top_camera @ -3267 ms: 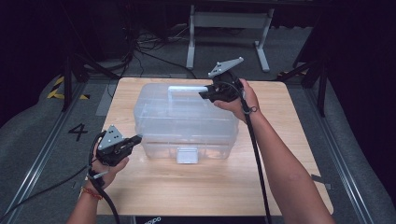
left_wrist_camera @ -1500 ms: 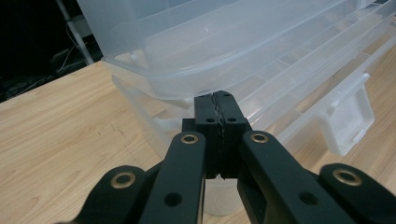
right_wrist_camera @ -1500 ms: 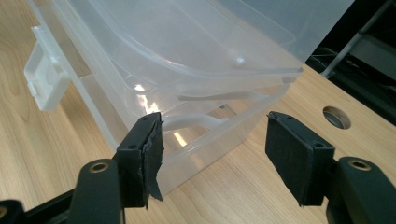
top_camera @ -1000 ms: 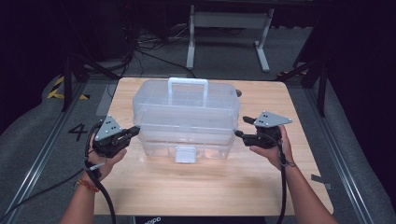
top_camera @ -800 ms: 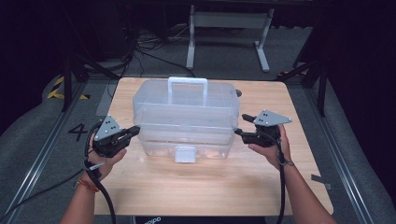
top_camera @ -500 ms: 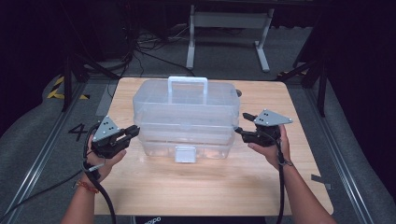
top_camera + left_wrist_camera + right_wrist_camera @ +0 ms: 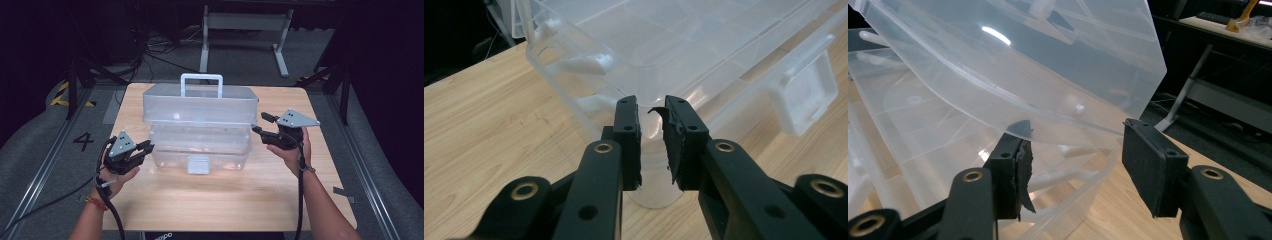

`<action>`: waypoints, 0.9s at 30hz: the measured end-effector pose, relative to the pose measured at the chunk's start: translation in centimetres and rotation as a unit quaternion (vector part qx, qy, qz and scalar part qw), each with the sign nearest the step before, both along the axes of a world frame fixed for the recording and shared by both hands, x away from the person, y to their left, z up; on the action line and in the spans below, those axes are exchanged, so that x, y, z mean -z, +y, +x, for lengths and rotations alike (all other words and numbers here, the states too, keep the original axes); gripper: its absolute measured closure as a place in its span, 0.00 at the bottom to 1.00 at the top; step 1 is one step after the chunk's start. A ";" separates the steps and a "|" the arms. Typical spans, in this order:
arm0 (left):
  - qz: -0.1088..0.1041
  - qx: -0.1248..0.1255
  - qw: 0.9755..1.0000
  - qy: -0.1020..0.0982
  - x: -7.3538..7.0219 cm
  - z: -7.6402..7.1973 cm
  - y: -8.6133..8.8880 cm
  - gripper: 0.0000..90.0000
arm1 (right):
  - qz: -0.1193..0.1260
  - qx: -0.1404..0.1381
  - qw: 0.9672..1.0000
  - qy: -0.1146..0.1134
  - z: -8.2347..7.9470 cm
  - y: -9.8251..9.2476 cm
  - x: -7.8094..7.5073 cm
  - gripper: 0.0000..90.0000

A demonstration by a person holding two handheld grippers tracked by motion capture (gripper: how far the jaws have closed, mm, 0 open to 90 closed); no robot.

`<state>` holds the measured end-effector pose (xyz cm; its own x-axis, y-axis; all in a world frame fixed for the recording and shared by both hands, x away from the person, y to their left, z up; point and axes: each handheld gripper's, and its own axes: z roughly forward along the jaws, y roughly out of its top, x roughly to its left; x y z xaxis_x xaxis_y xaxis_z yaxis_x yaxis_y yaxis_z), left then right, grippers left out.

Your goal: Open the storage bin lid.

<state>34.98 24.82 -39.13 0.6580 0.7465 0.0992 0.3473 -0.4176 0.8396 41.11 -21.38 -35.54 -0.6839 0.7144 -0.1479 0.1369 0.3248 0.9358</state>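
Observation:
A clear plastic storage box point(image 7: 200, 145) sits mid-table with its lid point(image 7: 200, 105) tilted up and the white handle point(image 7: 201, 77) on top. My left gripper point(image 7: 146, 148) is at the box's front left corner. In the left gripper view its jaws point(image 7: 651, 107) have just been opening and stand a narrow gap apart, nothing between them, the box wall point(image 7: 704, 45) right behind. My right gripper point(image 7: 257, 125) is at the box's right end. Its jaws point(image 7: 1075, 132) have been closing but still stand wide apart, just under the lid's edge point(image 7: 1023, 60), pads not pressing.
The box's white front latch point(image 7: 198, 164) hangs toward the person. The wooden table point(image 7: 225, 200) has bare room in front of the box and at both sides. Dark floor, cables and a metal stand leg point(image 7: 280, 55) lie beyond the far edge.
Since the oldest frame the lid has come up and my right gripper has moved from the handle to the box's right end. In the last second the left jaws parted slightly.

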 end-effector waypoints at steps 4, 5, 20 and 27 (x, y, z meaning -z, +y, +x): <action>0.004 -0.001 1.000 0.003 0.3 0.1 -0.2 0.85 | 0.001 0.004 1.000 -0.006 0.4 0.1 -0.5 0.55; 0.004 -0.001 1.000 0.003 0.3 0.1 -0.2 0.85 | 0.001 0.004 1.000 -0.006 0.4 0.1 -0.5 0.55; -0.021 0.000 1.000 0.004 0.8 0.3 0.2 0.84 | 0.015 0.007 1.000 -0.024 1.1 0.8 -1.4 0.66; -0.025 -0.002 1.000 -0.003 1.0 0.3 0.1 0.83 | 0.027 0.015 0.999 -0.031 1.6 1.2 -2.0 0.73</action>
